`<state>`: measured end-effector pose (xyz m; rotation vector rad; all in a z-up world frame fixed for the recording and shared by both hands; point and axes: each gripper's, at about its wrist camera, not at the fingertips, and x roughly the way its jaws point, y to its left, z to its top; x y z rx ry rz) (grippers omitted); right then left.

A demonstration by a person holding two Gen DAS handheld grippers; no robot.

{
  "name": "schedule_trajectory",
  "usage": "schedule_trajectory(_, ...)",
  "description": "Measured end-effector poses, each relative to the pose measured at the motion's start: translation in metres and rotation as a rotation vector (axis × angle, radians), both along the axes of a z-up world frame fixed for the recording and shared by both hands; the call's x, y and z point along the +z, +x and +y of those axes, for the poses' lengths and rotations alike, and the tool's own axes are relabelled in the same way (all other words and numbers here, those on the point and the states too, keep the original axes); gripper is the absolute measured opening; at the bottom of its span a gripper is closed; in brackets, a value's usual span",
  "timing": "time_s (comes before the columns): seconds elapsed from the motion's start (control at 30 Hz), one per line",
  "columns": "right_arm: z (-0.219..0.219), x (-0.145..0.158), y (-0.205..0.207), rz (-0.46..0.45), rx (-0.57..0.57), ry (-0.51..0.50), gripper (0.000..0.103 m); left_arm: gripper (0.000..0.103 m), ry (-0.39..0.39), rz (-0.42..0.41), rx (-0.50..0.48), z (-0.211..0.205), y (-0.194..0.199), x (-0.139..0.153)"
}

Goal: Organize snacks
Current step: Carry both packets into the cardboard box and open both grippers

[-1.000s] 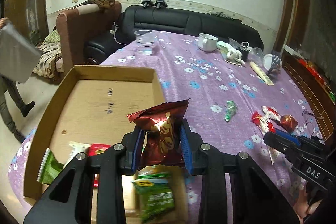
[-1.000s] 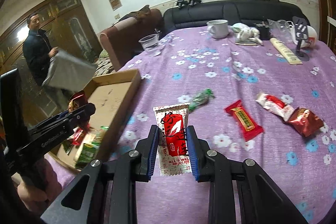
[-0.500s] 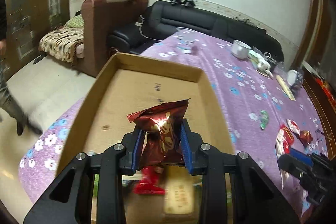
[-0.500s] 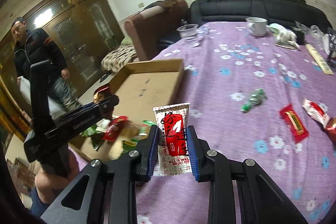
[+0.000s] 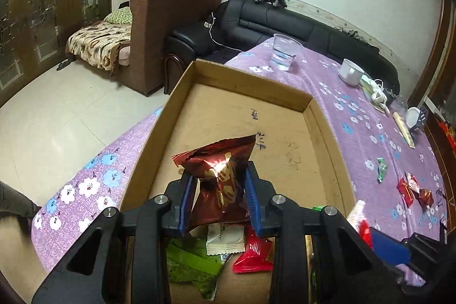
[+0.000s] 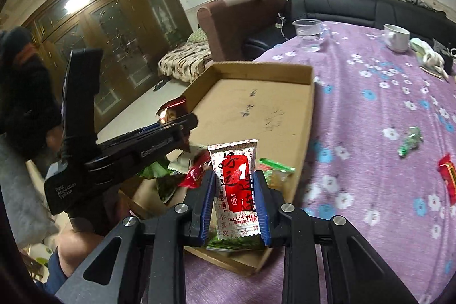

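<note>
Dim indoor light (fisheye-warped edges)

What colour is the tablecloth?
The tablecloth is purple with white and blue flowers, clearest in the right wrist view.

Ahead of the tool, a plastic cup [image 5: 285, 51] and white mug [image 5: 351, 71] stand on the floral cloth [image 5: 367, 133], with a black sofa [image 5: 285, 22] beyond and a brown armchair [image 5: 171, 27] to its left.

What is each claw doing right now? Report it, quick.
Left claw: closed on a dark red snack bag.
Right claw: closed on a red-and-white snack packet.
</note>
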<state>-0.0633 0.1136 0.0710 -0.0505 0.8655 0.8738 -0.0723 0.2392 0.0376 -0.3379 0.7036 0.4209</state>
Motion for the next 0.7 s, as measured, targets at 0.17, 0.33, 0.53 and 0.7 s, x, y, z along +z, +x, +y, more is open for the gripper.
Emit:
schedule_trajectory(0.17,0.013,-0.012,-0.005,-0.028,0.021,-0.021,0.027,0.031,-0.009,0.012,-0.004,0.001,0.002,-0.007)
schedule_trajectory(0.33,0.017,-0.025,-0.002,-0.018,0.036,-0.02,0.027,0.031,0.002,0.003,-0.008,0.0,0.001,-0.005)
schedule_trajectory(0.53,0.018,-0.032,-0.002,0.005,0.046,-0.022,0.027,0.031,0.017,-0.004,-0.012,-0.001,-0.001,-0.005)
schedule_trajectory(0.7,0.017,-0.033,0.001,0.019,0.052,-0.013,0.028,0.031,0.019,0.012,-0.012,-0.001,0.0,-0.006)
